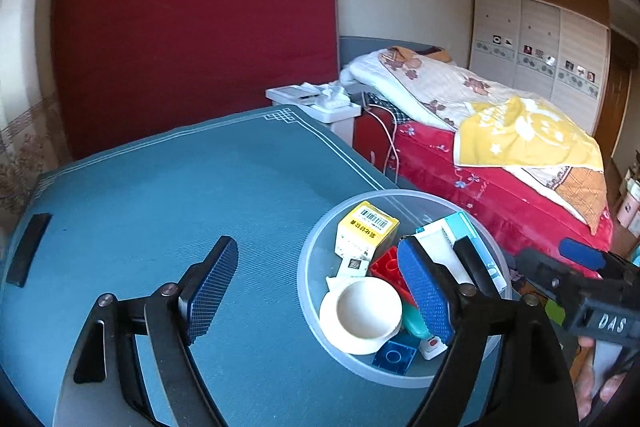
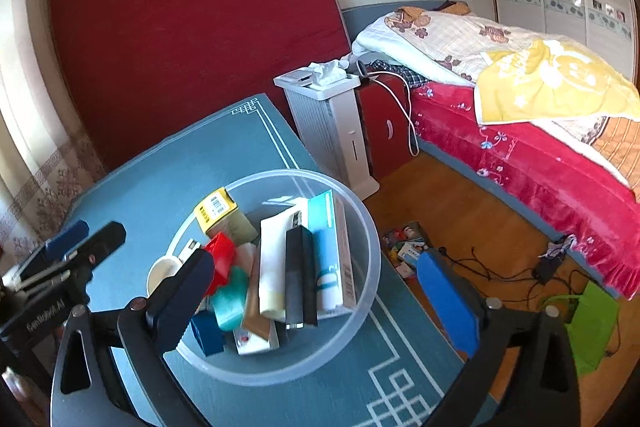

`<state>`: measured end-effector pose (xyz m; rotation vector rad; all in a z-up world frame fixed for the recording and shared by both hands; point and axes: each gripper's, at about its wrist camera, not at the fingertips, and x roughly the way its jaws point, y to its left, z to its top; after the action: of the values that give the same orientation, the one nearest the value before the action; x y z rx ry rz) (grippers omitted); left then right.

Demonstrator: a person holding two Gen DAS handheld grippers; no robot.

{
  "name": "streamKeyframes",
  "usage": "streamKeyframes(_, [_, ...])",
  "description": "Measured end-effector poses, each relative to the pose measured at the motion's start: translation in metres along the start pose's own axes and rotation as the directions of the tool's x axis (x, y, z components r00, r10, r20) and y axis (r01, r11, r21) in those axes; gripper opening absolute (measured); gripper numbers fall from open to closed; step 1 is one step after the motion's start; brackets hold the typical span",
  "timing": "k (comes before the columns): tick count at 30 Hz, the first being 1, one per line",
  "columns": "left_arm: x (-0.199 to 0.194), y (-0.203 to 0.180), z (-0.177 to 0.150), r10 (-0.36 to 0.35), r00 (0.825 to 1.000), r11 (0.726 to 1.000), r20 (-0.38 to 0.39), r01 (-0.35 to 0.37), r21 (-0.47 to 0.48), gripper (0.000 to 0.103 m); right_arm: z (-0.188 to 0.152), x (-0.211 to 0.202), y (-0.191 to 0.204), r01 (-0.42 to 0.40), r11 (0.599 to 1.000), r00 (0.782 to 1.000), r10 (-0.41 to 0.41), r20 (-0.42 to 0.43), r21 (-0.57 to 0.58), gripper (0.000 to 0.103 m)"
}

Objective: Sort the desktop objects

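Desktop objects sit piled in translucent round plastic basin (image 2: 360,227) on teal table mat (image 1: 160,179): sorting looks nearly done. Left gripper (image 1: 320,287) open, empty; black strip (image 1: 28,251) left. Right gripper (image 2: 316,303) wide open, empty.

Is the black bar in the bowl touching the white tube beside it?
Touching. The right wrist view shows the black bar lying against and overlapping the white tube, no gap between them.

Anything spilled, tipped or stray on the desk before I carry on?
One stray: a flat black bar lies alone near the table's far left edge. Everything else is piled inside the clear bowl; nothing looks spilled.
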<state>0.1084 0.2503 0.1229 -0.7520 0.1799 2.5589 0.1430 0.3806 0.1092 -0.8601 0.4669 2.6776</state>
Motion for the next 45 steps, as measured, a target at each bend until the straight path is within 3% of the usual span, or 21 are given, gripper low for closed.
streamKeyframes(3, [-0.012,0.0,-0.002,0.015,1.0,1.0,0.017,-0.015,0.0,0.085,-0.007,-0.009,0.006,0.01,1.0,1.0,-0.009,0.009,-0.027,0.102])
streamKeyframes(10, [-0.045,-0.005,-0.008,0.133,0.989,0.99,0.065,-0.136,0.038,0.085,-0.015,-0.027,0.027,0.041,0.993,0.999,-0.038,0.037,-0.109,0.102])
streamKeyframes(19, [-0.083,0.008,-0.007,0.156,0.983,0.988,0.099,-0.155,-0.011,0.085,-0.013,-0.038,0.041,0.019,0.99,0.999,-0.013,0.045,-0.139,0.102])
streamKeyframes(26, [-0.1,0.008,-0.003,0.149,0.985,0.988,0.086,-0.146,-0.045,0.085,-0.008,-0.061,0.042,0.045,0.99,0.992,-0.028,0.127,-0.137,0.102])
streamKeyframes(32, [-0.112,-0.001,-0.003,0.151,0.984,0.989,0.093,-0.149,-0.021,0.085,-0.004,-0.071,0.047,0.066,0.986,0.985,-0.04,0.17,-0.152,0.102])
streamKeyframes(45, [-0.118,0.004,-0.002,0.097,0.992,0.994,0.075,-0.093,-0.059,0.085,-0.003,-0.072,0.041,0.089,0.983,0.981,-0.059,0.184,-0.161,0.102])
